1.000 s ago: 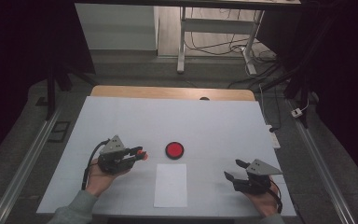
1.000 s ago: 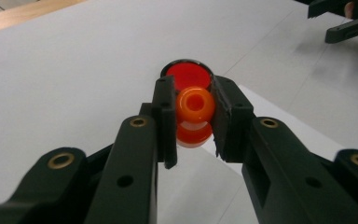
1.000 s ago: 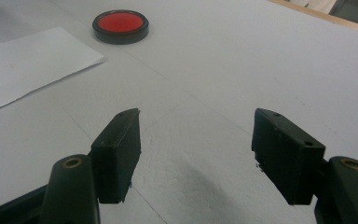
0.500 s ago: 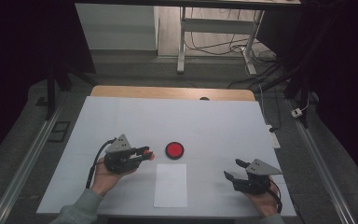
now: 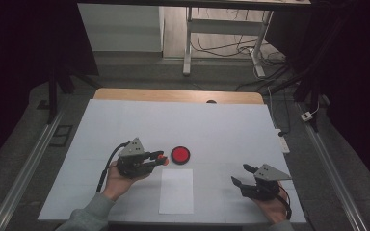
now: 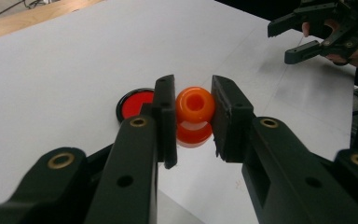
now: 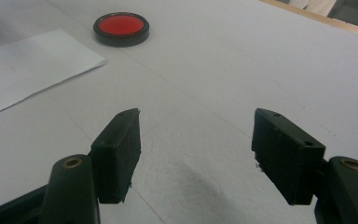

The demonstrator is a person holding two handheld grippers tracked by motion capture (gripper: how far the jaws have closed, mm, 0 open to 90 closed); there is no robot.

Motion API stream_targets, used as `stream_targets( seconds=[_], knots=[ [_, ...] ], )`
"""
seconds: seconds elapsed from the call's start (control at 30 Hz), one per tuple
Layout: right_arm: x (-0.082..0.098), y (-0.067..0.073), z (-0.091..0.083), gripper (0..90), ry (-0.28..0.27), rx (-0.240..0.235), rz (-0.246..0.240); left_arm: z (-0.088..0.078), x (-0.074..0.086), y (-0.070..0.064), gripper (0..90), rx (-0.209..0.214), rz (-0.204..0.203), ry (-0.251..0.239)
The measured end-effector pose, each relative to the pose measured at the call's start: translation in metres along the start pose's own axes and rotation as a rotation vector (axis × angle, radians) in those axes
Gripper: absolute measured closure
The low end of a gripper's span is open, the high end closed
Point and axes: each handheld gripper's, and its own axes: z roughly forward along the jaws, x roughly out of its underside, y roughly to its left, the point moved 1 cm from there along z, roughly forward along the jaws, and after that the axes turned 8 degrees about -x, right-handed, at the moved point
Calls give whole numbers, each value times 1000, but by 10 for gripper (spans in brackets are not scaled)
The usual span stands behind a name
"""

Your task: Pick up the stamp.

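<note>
Left gripper (image 5: 160, 157) clamped on a small orange stamp (image 6: 195, 105), jaws pressed against both sides of its round knob, as seen close up in the left gripper view. Held just above the white table (image 5: 221, 125), just beside the red ink pad (image 5: 179, 154), which lies straight ahead of the jaws and a little to their left in that view (image 6: 134, 103). From the high view, gripper lying level and pointing toward the pad, with the stamp at its tip almost touching the pad's near rim but apparently still apart from it. Stamp's long axis upright, knob on top, wider base below, so lined up for pressing down. White sheet of paper (image 5: 176, 190) flat on the table just below the pad, toward the person, its upper left corner close under the held stamp. Right gripper (image 5: 244, 176) resting well apart at the table's right side, jaws wide apart with nothing between them, bare table ahead in its own view. Left hand far nearer to both pad and paper than the right. Judging from the layout: a short move sideways over the pad, then down to ink the base, before shifting back to the sheet.
</note>
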Motion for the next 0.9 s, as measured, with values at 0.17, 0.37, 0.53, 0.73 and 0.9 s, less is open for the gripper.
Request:
stream_targets(
  seconds=[0.17, 0.37, 0.53, 0.73, 0.9],
  knots=[
    [0, 0, -1, 325, -2, 1, 2, 6, -4, -6, 724, 15, 9, 0],
    [-1, 1, 0, 325, -6, -1, -3, 13, -8, -13, 724, 34, 17, 4],
    [-1, 2, -2, 325, -5, 4, -1, 17, -9, -17, 724, 51, 16, 6],
    [-2, 2, -1, 325, -5, 3, -7, 19, -10, -19, 724, 59, 20, 9],
    [-2, 3, -1, 326, -3, 2, -8, 20, -11, -19, 723, 60, 19, 8]
  ],
)
